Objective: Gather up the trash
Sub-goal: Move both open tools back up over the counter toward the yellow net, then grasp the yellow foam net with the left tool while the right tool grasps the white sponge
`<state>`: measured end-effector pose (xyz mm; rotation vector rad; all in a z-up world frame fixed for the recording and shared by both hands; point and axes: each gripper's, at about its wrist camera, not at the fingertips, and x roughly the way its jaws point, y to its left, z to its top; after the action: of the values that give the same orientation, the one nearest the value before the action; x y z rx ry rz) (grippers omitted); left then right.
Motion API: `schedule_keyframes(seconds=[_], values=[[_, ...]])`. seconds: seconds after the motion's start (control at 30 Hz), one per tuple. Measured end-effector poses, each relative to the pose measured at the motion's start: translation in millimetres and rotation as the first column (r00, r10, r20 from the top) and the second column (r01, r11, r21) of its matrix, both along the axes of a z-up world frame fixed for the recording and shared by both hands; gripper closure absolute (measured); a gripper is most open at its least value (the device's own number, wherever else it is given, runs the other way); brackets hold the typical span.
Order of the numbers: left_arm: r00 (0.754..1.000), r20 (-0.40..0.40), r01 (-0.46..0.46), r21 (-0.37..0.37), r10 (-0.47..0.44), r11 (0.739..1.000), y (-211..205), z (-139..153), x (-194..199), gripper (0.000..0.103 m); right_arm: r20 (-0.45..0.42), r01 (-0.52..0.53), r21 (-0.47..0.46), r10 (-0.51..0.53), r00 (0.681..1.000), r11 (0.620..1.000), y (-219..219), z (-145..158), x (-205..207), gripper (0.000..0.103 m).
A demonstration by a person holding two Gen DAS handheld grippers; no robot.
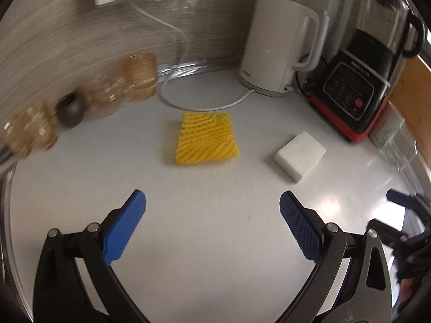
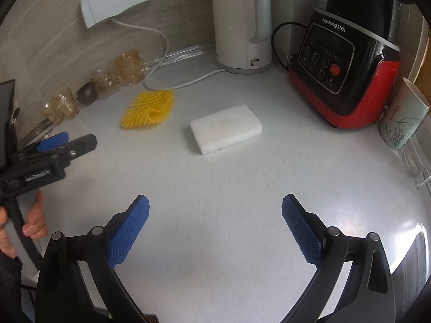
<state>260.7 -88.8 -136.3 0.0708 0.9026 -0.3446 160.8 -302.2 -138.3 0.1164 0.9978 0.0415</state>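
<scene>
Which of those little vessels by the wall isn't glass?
The dark pot, standing between the amber glass cups; the others are see-through.

Left gripper (image 1: 212, 226), right gripper (image 2: 215, 227): fingers spread wide (both apparently empty).

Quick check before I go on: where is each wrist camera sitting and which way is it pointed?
Left wrist: low over the counter, facing the back wall, yellow foam net dead ahead; own open left gripper, right gripper's edge at far right.
Right wrist: further right, facing the white foam block and blender; own open right gripper, left gripper and the hand holding it at left.
Shared: net, block, kettle, blender, glass jars.
</scene>
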Motion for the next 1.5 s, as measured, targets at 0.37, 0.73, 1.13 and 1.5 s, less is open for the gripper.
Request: schedule_keyframes(seconds=[0.37, 0.73, 1.13, 1.5], values=[[0.865, 0.08, 0.473, 0.197, -0.495, 0.859, -29.5, -44.2, 70.8, 0.025, -0.068, 0.33, 0.033, -0.327, 0.943, 0.943, 12.3, -12.9, -0.9, 0.005], [0.8, 0.02, 0.585, 0.199, -0.6, 0.786, -40.6, -72.0, 111.3, 0.067, -0.118, 0.553, 0.066, -0.544, 0.831, 0.83, 18.6, -27.6, 29.4, 0.005], [0.824, 0.01, 0.563, 0.082, -0.566, 0.822, -17.3, -55.0, 113.1, 0.093, -0.118, 0.737, 0.078, -0.728, 0.675, 0.671, 9.7, -50.2, 116.1, 0.005], [0.842, 0.021, 0.539, 0.034, -0.539, 0.842, -4.4, -39.7, 115.4, 0.093, -0.144, 0.818, -0.022, -0.811, 0.567, 0.575, 14.4, -81.4, 159.0, 0.031]])
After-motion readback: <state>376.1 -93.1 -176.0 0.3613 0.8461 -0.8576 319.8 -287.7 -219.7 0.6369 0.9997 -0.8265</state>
